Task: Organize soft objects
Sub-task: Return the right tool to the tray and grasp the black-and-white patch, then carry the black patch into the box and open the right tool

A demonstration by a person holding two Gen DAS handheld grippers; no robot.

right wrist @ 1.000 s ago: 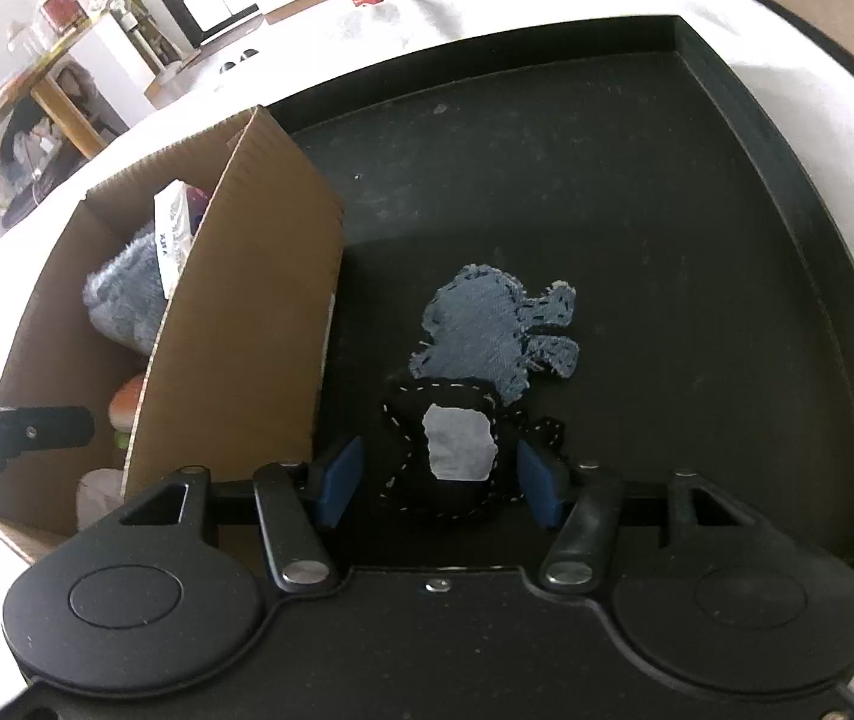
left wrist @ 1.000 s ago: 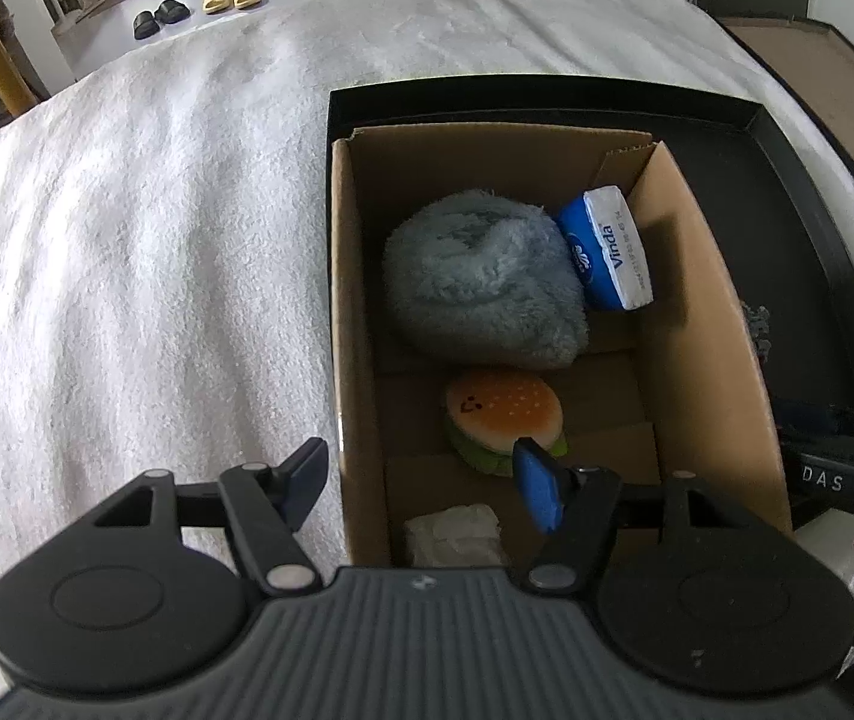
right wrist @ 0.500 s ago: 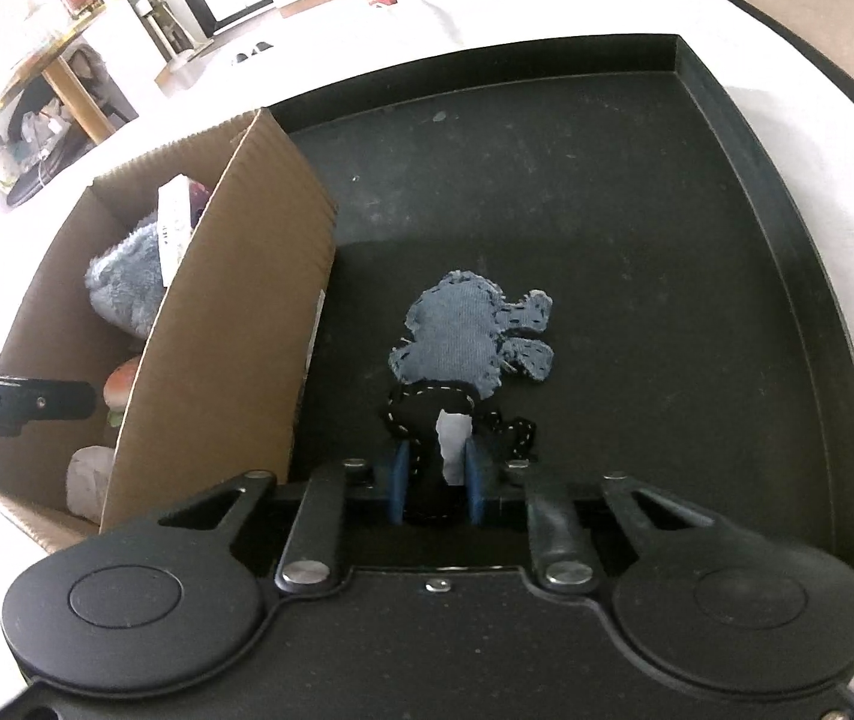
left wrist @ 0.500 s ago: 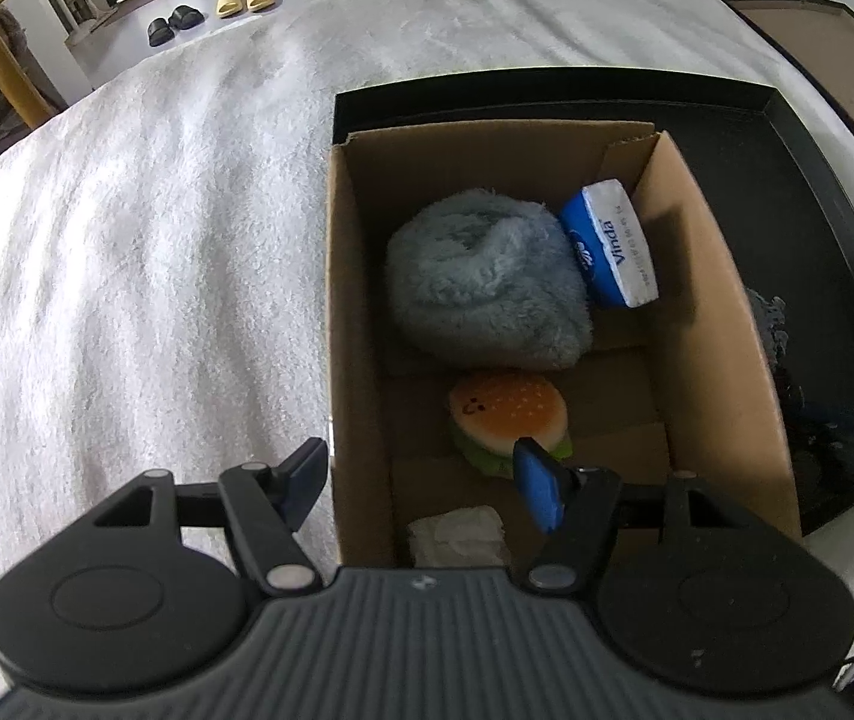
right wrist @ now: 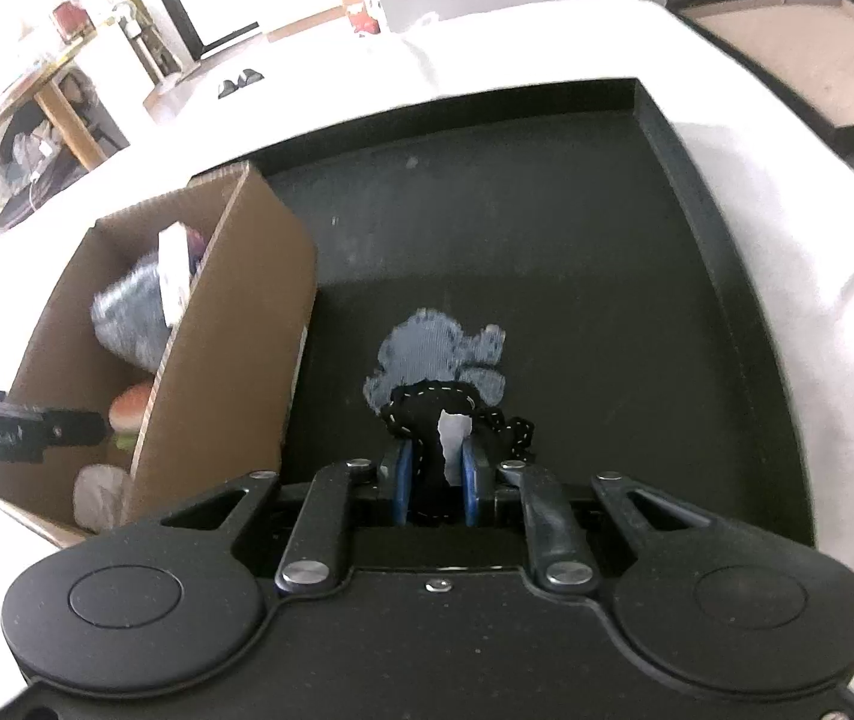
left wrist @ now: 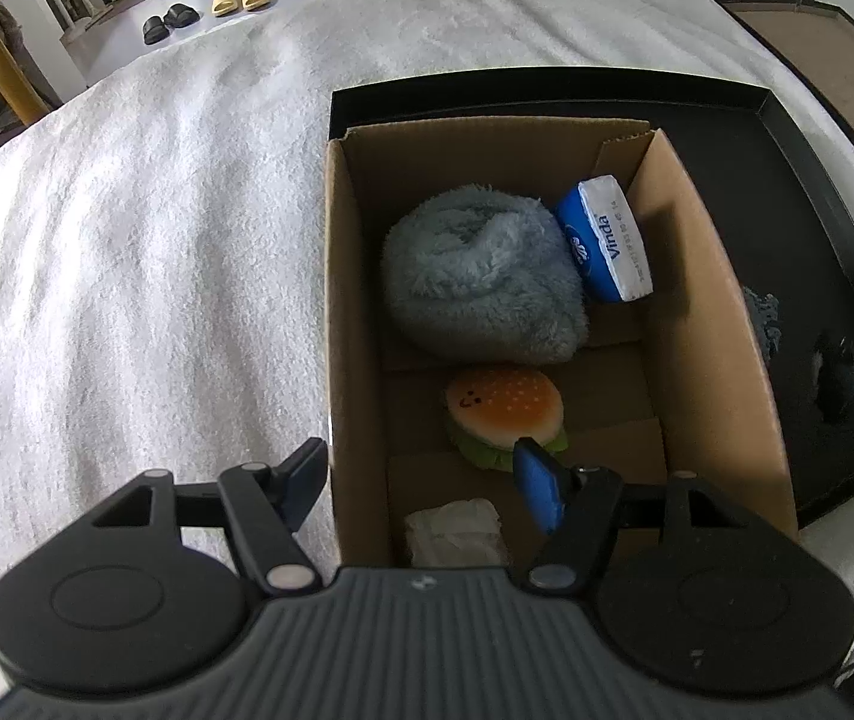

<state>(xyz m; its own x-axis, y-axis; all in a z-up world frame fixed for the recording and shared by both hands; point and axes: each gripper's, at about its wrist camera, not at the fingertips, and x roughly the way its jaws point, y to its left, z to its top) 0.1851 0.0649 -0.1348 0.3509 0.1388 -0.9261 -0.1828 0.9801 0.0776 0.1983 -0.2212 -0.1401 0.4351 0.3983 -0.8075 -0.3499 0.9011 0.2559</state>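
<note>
On the black tray (right wrist: 727, 276) beside the cardboard box (right wrist: 234, 312), the right gripper (right wrist: 434, 480) has its fingers pinching a black stitched cloth piece (right wrist: 427, 420) with a white tag.
Only a fold is caught, so the cloth could slip free on the way over the box wall, or drag the blue denim piece (right wrist: 427, 348) it overlaps. The left gripper (left wrist: 420, 474) hangs with fingers spread across the box's near wall, holding nothing, and could block the drop. Inside lie a fluffy blue towel (left wrist: 481, 276), a burger toy (left wrist: 505, 408), a crumpled tissue (left wrist: 457, 531) and a tissue pack (left wrist: 607, 240) reading "Vinda".
</note>
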